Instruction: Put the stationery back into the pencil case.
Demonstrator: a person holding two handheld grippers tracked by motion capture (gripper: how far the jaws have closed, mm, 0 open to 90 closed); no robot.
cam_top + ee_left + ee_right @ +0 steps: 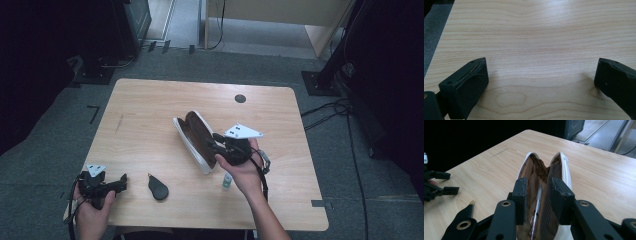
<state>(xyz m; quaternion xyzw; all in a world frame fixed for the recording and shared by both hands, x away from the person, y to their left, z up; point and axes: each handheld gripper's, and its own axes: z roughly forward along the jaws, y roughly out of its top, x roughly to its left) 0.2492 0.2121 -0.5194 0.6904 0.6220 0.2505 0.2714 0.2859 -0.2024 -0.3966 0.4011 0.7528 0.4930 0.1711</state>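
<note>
An oval case (192,132), white outside and brown inside, lies open in the middle of the wooden table (150,110). My right gripper (215,144) reaches into its near end. In the right gripper view the jaws of the right gripper (538,182) stand apart inside the case (565,167), on either side of a silver pen (537,205) that lies in the brown lining; the pads do not press on it. My left gripper (121,184) rests at the table's front left corner. Its jaws stand wide open over bare wood, seen up close in the left gripper view (542,63).
A black teardrop-shaped object with a gold tip (158,189) lies near the front edge, between the two hands. A small green and white item (227,181) sits beside the right hand. A dark round spot (240,98) marks the table's far side.
</note>
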